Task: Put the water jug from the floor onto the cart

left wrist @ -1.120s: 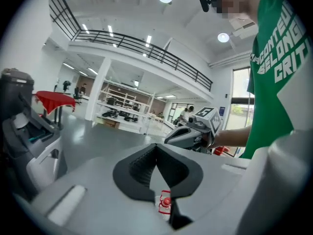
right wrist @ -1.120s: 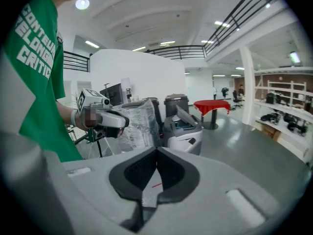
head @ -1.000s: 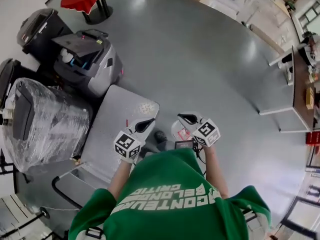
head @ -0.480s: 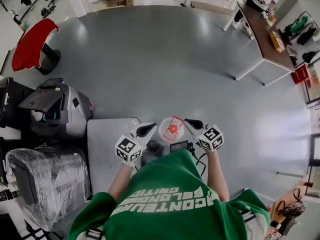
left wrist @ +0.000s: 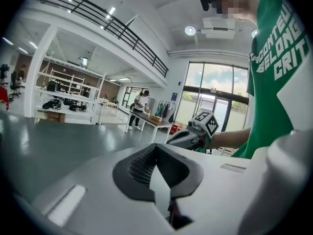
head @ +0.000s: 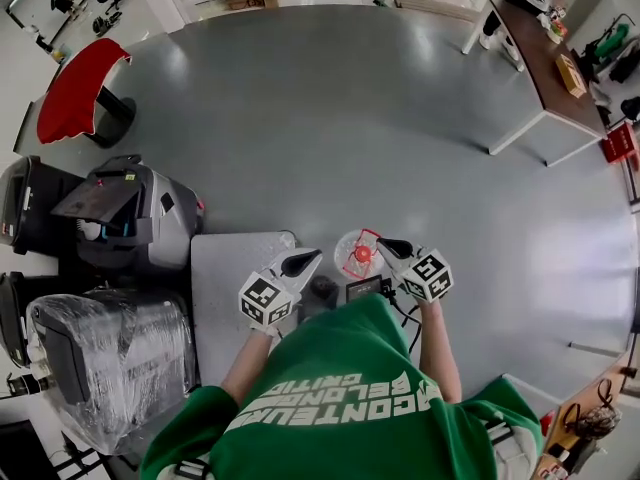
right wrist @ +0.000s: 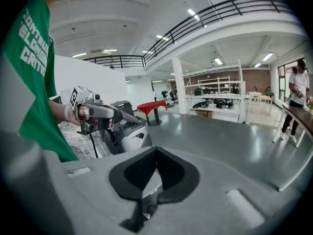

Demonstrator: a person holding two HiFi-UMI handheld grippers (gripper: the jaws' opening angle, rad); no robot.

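Clear plastic water jug [head: 358, 254]: it is seen from straight above in the head view and is set on the grey floor [head: 350, 118], just beside the right edge of the cart and not on it.
Jug top: a red cap [head: 363, 255] is fitted at the centre, and a red handle frame is laid across it.
Jug contents: they cannot be told from above.
Cart [head: 235, 288]: a flat pale-grey deck is shown to the left of the jug, with the left gripper held over its right edge.
Left gripper [head: 308, 259]: the jaws are pressed together with nothing between them, and the tip is pointed toward the jug and held just short of it. Whether the jug is touched cannot be told.
Right gripper [head: 384, 244]: the jaws are brought fully together and nothing is gripped. The tip is held at the jug's right side, so the jug is flanked by both grippers.
Person: a green shirt [head: 340, 388] is worn, and one gripper is held in each hand.
Grey machine [head: 150, 218]: it is placed beyond the cart's left edge with its lid raised, and blue and white parts are seen inside.
Film-wrapped unit [head: 110, 358]: a dark body is enclosed in clear plastic wrap, below the machine in the head view.
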